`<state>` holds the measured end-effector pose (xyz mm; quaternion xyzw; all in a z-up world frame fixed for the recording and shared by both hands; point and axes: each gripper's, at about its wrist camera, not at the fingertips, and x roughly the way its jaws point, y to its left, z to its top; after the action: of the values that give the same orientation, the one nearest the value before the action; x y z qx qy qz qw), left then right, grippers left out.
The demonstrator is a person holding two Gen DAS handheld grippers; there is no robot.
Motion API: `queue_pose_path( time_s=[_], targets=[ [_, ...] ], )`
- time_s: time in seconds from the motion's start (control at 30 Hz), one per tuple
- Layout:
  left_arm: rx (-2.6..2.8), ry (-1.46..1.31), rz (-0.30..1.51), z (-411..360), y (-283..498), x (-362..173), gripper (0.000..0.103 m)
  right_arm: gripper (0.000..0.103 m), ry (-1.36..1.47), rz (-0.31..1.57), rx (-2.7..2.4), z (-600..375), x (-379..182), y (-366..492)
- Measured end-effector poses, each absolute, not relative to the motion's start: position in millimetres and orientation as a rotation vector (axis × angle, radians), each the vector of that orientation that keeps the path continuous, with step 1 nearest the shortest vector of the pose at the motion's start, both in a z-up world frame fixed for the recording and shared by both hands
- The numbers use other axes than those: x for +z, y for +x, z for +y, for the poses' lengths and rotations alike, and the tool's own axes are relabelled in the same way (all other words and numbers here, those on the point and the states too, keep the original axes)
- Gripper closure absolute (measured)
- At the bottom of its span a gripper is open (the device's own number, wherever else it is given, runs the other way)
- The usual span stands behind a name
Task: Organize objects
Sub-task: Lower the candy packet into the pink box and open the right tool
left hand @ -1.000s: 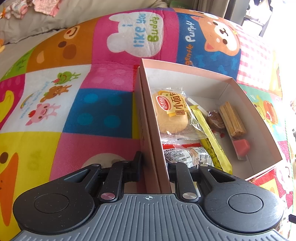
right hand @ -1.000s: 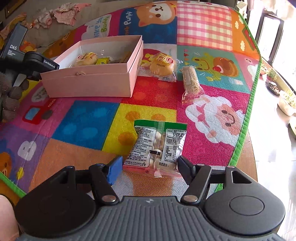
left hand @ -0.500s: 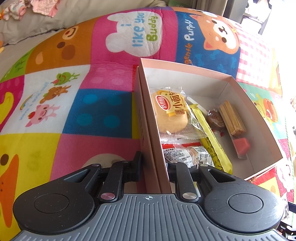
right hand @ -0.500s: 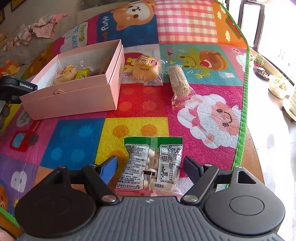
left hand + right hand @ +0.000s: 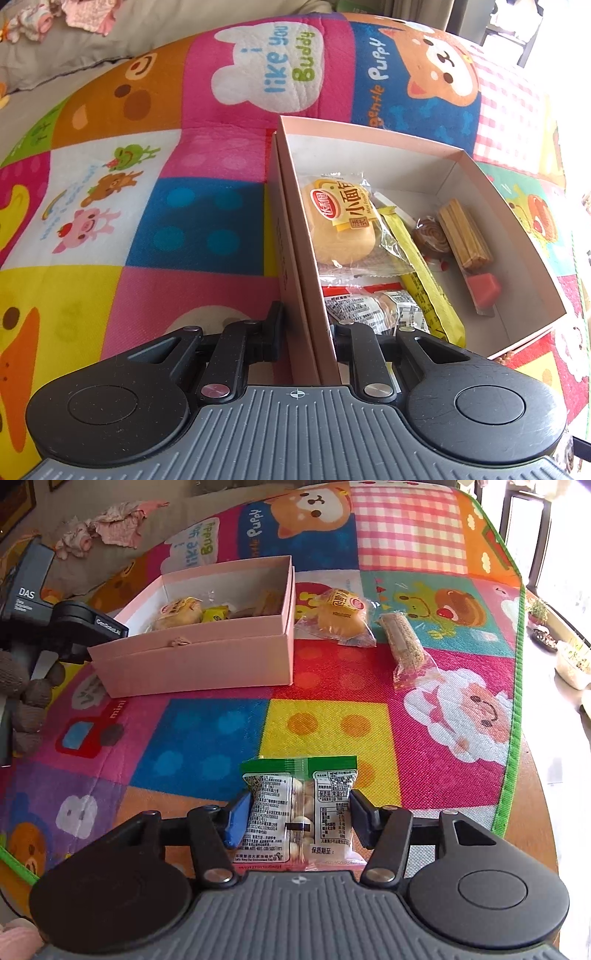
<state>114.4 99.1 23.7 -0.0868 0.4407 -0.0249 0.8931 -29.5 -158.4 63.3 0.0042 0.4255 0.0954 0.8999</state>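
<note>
- My left tongs (image 5: 303, 334) are clamped narrow on the near wall of the pink box (image 5: 373, 136), which sits on the play mat (image 5: 325, 686).
- My right tongs (image 5: 298, 818) are closing around the green-topped snack packet (image 5: 300, 805), pads touching its sides.

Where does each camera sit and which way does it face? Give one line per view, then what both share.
Left wrist: rides the left gripper, looking down along its fingers clamped on the near wall of the open pink cardboard box of snacks.
Right wrist: rides the right gripper, looking down over the colourful cartoon play mat; its jaws are closing around a green-topped clear snack packet.
Shared: the box, the mat; the right view also shows the left gripper.
</note>
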Motion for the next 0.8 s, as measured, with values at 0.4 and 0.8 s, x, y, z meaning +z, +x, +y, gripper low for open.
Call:
queue_pose_path(
  time_s=[0.4, 0.8],
  targets=[
    [-0.052, -0.181, 0.913, 99.3, 114.6, 24.0, 0.084, 0.047, 0.041, 0.623, 0.276, -155.4, 158.7, 0.0],
    [-0.066, -0.189, 0.906, 101.4, 112.4, 22.5, 0.082, 0.047, 0.070, 0.738, 0.371, -104.7, 144.4, 101.3]
  ],
)
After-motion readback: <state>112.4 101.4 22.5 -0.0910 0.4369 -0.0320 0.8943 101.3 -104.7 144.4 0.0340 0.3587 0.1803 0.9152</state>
